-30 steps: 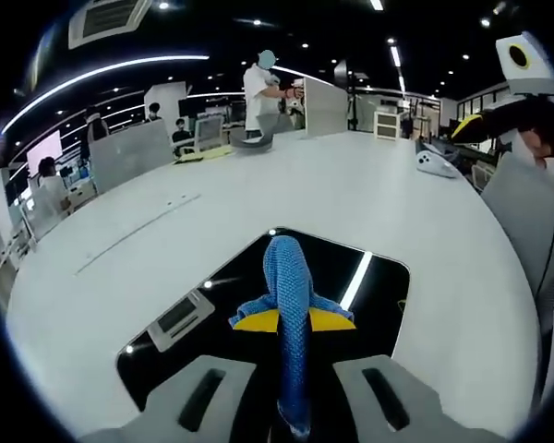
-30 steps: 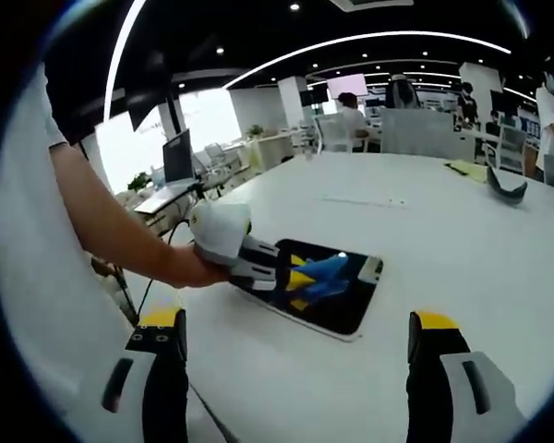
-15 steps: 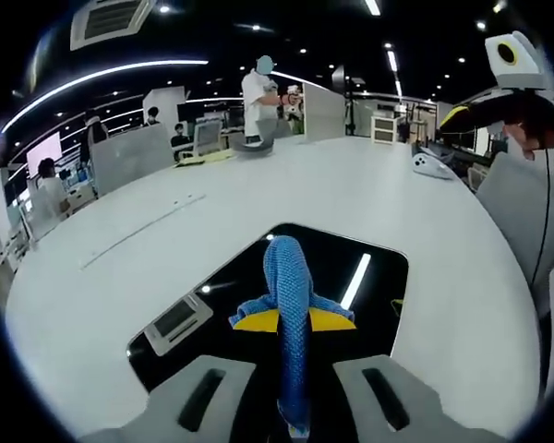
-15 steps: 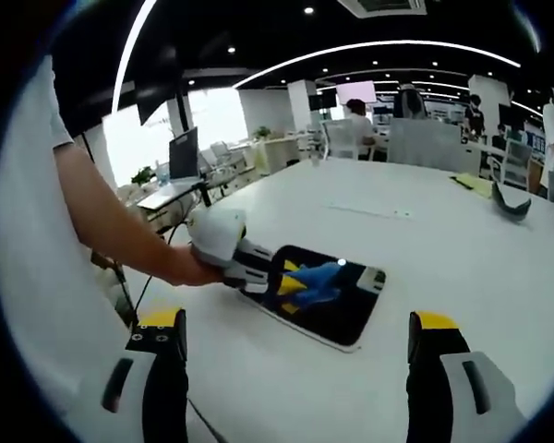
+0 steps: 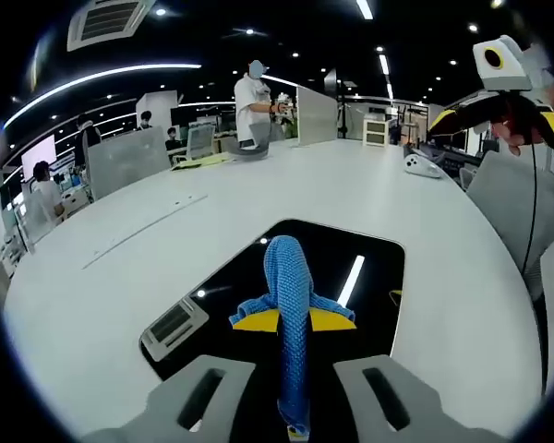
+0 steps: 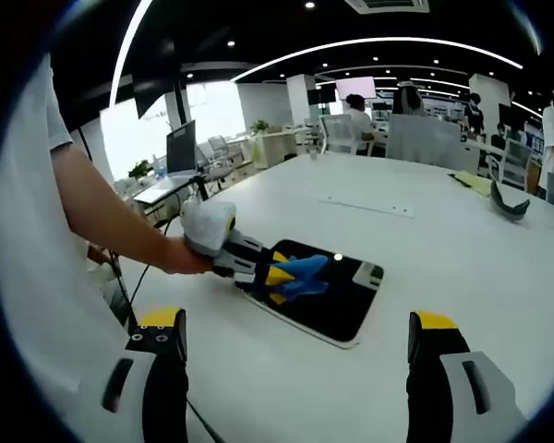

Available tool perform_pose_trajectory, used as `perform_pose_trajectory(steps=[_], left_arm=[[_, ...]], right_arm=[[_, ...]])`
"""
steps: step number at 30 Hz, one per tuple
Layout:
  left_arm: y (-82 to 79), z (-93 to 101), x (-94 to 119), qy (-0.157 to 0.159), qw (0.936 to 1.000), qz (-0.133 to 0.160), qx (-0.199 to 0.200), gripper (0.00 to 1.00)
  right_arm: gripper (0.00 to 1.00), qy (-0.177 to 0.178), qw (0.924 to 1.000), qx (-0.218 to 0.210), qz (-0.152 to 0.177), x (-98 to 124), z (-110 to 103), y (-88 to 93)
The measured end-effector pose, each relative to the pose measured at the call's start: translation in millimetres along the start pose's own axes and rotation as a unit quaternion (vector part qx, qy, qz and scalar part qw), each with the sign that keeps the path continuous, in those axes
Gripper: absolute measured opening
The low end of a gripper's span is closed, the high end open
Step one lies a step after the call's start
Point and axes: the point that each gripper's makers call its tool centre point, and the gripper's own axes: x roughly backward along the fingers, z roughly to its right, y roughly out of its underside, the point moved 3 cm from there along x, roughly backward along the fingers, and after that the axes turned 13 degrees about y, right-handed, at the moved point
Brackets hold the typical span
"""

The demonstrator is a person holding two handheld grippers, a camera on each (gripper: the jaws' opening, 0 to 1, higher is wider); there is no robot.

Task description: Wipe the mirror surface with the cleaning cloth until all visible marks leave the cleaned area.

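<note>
A dark rectangular mirror [image 5: 351,268] [image 6: 337,300] lies flat on the white table and reflects ceiling lights. My left gripper [image 5: 293,320] [image 6: 275,274] is shut on a blue cleaning cloth [image 5: 288,286] [image 6: 302,270], which hangs over its yellow tips and rests on the mirror's near part. A person's hand [image 6: 180,261] holds that gripper at the mirror's left edge in the right gripper view. My right gripper [image 6: 295,355] hovers open above the table, short of the mirror, with nothing between its fingers; it appears high at the right [image 5: 499,92] in the left gripper view.
The big white table [image 5: 425,212] stretches around the mirror. A white handheld device [image 5: 420,164] lies far right, yellow papers [image 6: 471,183] and a dark object [image 6: 506,189] at the far side. A cable [image 5: 534,231] hangs at the right. People stand and sit beyond the table.
The left gripper and cloth slid slightly back toward the mirror's near-left edge. The right gripper stayed open, hovering in much the same place.
</note>
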Motion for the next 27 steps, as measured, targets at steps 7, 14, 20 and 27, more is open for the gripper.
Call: perform_pose_trajectory(steps=[7, 14, 20, 27], left_arm=[[2.4, -2.5, 5.7, 0.001, 1.0000, 0.001, -0.003, 0.07], [4.7, -4.5, 11.2, 0.009, 0.9999, -0.008, -0.002, 0.07], [10.8, -6.5, 22.0, 0.003, 0.9999, -0.010, -0.006, 0.07], [14.3, -9.4, 29.9, -0.003, 1.0000, -0.007, 0.005, 0.07]], right_arm=[[1.00, 0.007, 1.0000, 0.003, 0.001, 0.9, 2.2, 1.2], [1.00, 0.009, 1.0000, -0.001, 0.002, 0.7, 2.8, 0.5], [0.99, 0.007, 1.0000, 0.003, 0.004, -0.3, -0.3, -1.4], [0.99, 0.005, 1.0000, 0.003, 0.003, -0.5, -2.5, -0.7]])
